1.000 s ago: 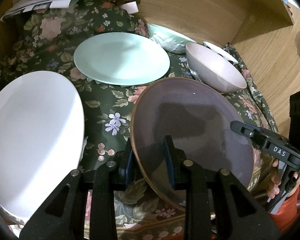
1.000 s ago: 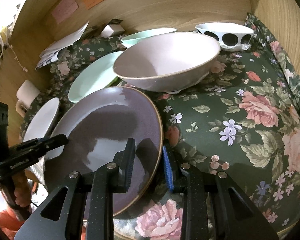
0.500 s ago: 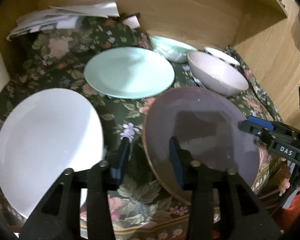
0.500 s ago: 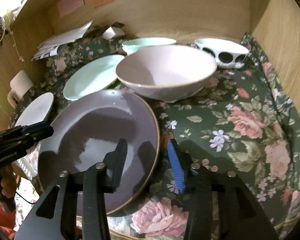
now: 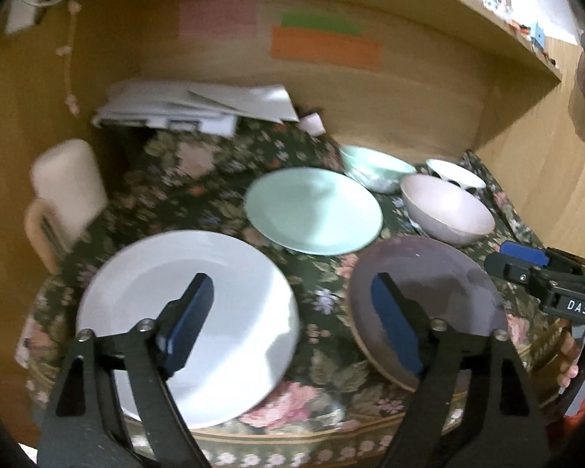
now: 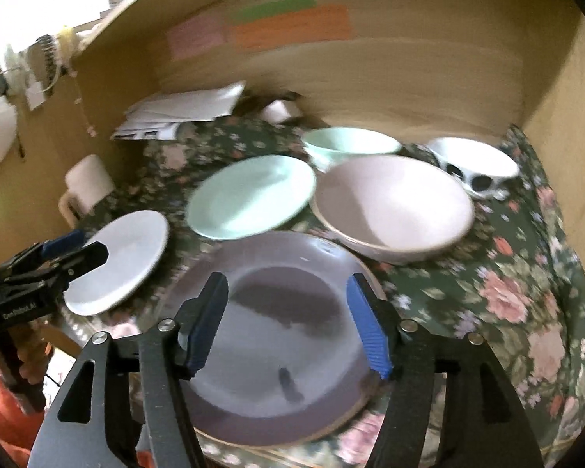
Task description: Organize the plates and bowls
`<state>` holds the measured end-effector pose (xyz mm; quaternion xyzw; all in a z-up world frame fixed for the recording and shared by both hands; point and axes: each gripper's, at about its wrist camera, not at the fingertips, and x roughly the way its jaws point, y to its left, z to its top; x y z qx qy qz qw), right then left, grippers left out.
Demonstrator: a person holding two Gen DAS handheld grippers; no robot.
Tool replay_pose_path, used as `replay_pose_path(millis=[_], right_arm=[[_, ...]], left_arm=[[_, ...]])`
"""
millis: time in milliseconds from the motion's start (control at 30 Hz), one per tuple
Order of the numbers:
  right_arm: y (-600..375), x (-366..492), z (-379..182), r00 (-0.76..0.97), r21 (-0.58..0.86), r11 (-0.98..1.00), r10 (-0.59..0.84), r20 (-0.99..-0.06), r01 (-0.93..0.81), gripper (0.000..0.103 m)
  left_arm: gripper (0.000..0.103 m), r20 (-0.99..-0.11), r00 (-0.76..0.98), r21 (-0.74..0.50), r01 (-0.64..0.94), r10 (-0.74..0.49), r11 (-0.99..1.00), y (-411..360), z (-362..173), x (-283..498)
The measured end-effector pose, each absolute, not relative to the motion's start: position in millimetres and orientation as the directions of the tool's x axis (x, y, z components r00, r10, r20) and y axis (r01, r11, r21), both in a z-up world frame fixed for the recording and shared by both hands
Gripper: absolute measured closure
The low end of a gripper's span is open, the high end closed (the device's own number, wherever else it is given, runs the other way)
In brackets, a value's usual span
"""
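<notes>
plates [image 5: 187,312] left, centre, right on cloth [image 5: 199,183] | bowls [image 5: 448,210] behind right plate (papers [image 5: 199,105] rearmost)

White letters "DAS" stand on the right gripper [image 5: 542,273] body at the left view's edge; the left gripper's [image 6: 78,251] label blurs beyond reading.

Purple plate [image 6: 288,335], mint plate [image 5: 312,210] — dark floral cloth [image 6: 507,273].

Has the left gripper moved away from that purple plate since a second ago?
Yes. The left gripper, its jaws opening with nothing between them, has let go of the purple plate's rim and pulled up and back from it.
</notes>
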<state>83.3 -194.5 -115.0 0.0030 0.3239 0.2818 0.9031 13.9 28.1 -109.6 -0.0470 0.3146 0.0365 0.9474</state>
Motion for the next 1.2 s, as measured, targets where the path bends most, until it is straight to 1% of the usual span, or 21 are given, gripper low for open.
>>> replay_pose_path(millis=[33, 67, 267, 367, 600, 767, 900, 933, 1033, 1100, 1167, 1200], right_arm=[[-188, 83, -114, 0.626, 0.189, 0.833, 0.522, -0.58, -0.52, 0.037], [-184, 83, -114, 0.622, 0.192, 0.827, 0.53, -0.576, -0.528, 0.036], [-144, 81, -112, 0.574, 0.199, 0.775, 0.59, -0.568, -0.6, 0.033], [-126, 81, -113, 0.548, 0.2, 0.753, 0.609, -0.574, -0.627, 0.032], [-86, 86, -122, 0.491, 0.196, 0.718, 0.623, -0.609, -0.668, 0.031], [-60, 91, -132, 0.444, 0.211, 0.703, 0.623, -0.644, -0.679, 0.031], [-42, 94, -139, 0.429, 0.194, 0.7, 0.607, -0.669, -0.688, 0.031], [-37, 95, -141, 0.424, 0.189, 0.698, 0.603, -0.676, -0.691, 0.031], [-27, 99, -145, 0.411, 0.183, 0.696, 0.592, -0.693, -0.694, 0.031], [-21, 103, -148, 0.402, 0.183, 0.698, 0.583, -0.706, -0.692, 0.032], [-17, 108, -151, 0.395, 0.18, 0.7, 0.574, -0.717, -0.691, 0.036], [-15, 109, -152, 0.392, 0.18, 0.701, 0.571, -0.721, -0.69, 0.041]], left_arm=[[0.016, -0.592, 0.804, -0.059, -0.107, 0.051, 0.993, 31, -108, 11], [0.015, -0.585, 0.808, -0.054, -0.116, 0.062, 0.992, 35, -106, 8], [0.009, -0.573, 0.811, -0.057, -0.185, 0.119, 0.981, 63, -103, -8], [0.008, -0.577, 0.802, -0.053, -0.225, 0.154, 0.973, 78, -106, -15], [0.008, -0.614, 0.765, -0.059, -0.292, 0.196, 0.955, 113, -121, -24], [0.008, -0.657, 0.726, -0.072, -0.325, 0.201, 0.943, 138, -139, -25], [0.009, -0.682, 0.707, -0.084, -0.333, 0.189, 0.939, 154, -150, -25], [0.009, -0.685, 0.704, -0.088, -0.332, 0.185, 0.939, 157, -152, -25], [0.015, -0.697, 0.697, -0.102, -0.328, 0.168, 0.939, 164, -158, -25], [0.022, -0.709, 0.689, -0.12, -0.323, 0.146, 0.939, 168, -162, -25], [0.027, -0.722, 0.68, -0.133, -0.321, 0.13, 0.938, 172, -166, -24], [0.03, -0.726, 0.677, -0.14, -0.317, 0.12, 0.938, 174, -167, -24]])
